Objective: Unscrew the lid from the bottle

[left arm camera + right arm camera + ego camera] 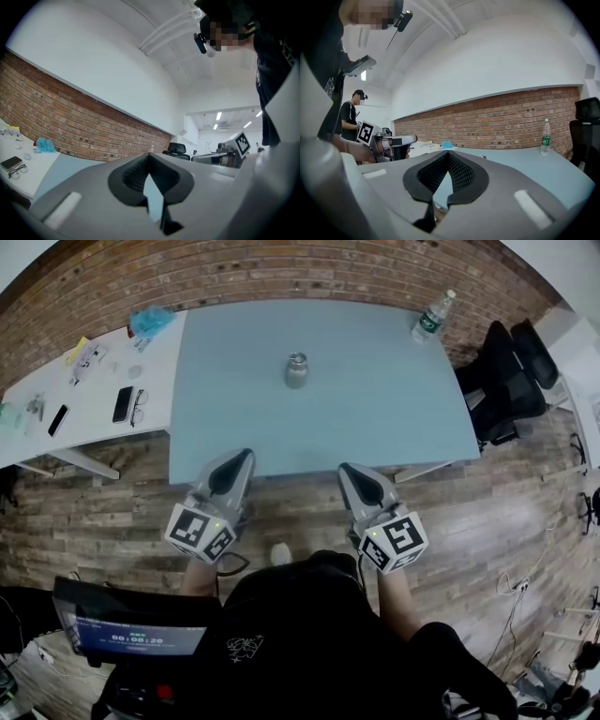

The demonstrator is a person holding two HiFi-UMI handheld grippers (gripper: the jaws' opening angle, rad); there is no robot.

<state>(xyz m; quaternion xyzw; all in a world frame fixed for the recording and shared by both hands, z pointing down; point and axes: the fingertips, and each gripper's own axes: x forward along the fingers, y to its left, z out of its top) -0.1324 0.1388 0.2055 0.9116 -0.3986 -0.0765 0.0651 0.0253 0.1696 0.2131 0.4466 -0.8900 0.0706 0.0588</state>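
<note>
Two empty sets of jaws, pressed together: open left gripper (245,455) to brace the bottle (296,372) at 12 o'clock, right gripper (345,468) to twist its lid (297,357).

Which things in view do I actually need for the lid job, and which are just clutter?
Job: small bottle with lid; left gripper and right gripper, both shut and empty.
Lying about: water bottle, phone, glasses, blue bag, chairs.

small bottle (296,370): mid table (375,418) | water bottle (432,318): far right corner
</note>
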